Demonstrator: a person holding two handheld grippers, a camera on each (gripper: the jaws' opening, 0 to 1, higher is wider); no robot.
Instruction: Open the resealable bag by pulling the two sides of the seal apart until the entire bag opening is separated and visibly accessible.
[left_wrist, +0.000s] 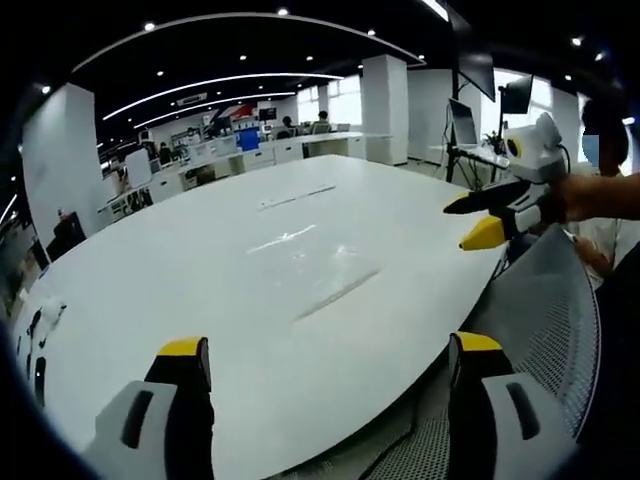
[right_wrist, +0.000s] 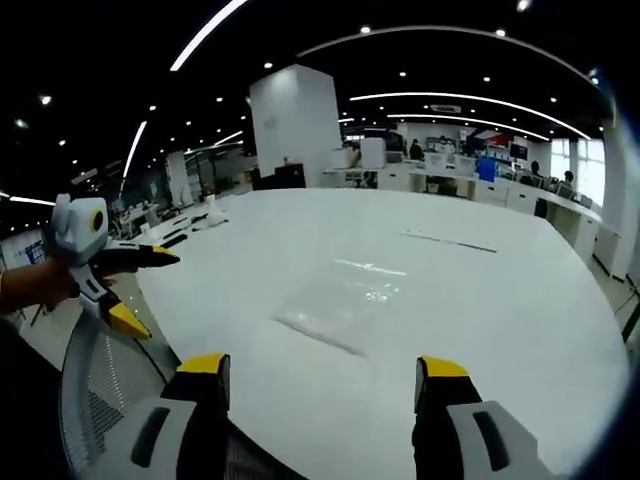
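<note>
The left gripper (left_wrist: 330, 362) has black jaws with yellow tips on pale grey bodies, each with a dark oval slot. The right gripper (right_wrist: 322, 380) looks the same. At the right edge of the left gripper view, the person wears a white top (left_wrist: 610, 238).

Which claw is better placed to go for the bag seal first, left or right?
Marginally the left claw: open, aimed at the clear bag flat on the white table. The right claw is open too, similarly off. Close call.
</note>
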